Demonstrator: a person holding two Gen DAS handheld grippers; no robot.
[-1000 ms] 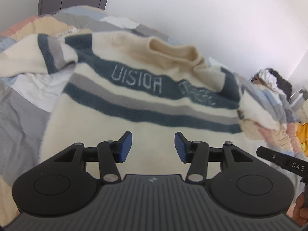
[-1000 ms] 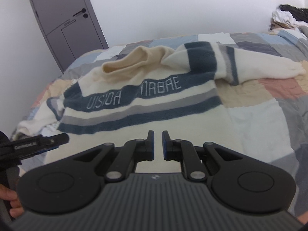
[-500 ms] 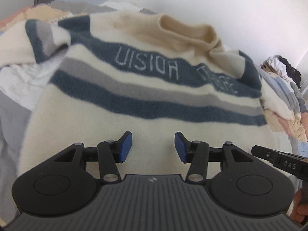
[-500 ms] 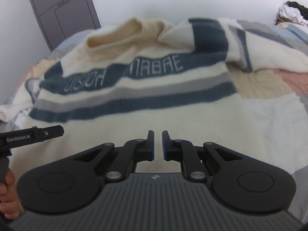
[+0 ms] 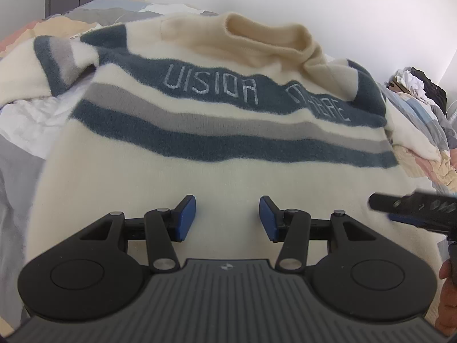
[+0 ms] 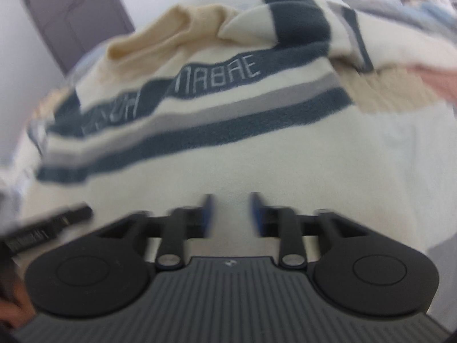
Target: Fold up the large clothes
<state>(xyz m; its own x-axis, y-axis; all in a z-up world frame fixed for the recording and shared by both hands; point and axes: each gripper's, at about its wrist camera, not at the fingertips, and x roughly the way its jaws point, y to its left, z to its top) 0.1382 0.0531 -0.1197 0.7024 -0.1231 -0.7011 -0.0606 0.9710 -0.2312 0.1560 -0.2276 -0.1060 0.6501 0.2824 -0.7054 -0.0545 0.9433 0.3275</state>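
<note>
Bright, even daylight, soft shadows. Left wrist view sharp; right wrist view motion-blurred throughout. Fisheye bending at edges.

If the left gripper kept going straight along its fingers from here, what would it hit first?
Most likely the plain cream lower part of the sweater on the bed. The left gripper is open with nothing between its pads, and only that fabric lies ahead, though how far is unclear.

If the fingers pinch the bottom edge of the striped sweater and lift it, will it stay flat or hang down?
The sweater will probably droop: its collar and sleeve already lie crumpled, so the knit looks floppy. The fuzzy surface should give grip rather than slip. It looks thick, so perhaps somewhat heavy for cloth.
</note>
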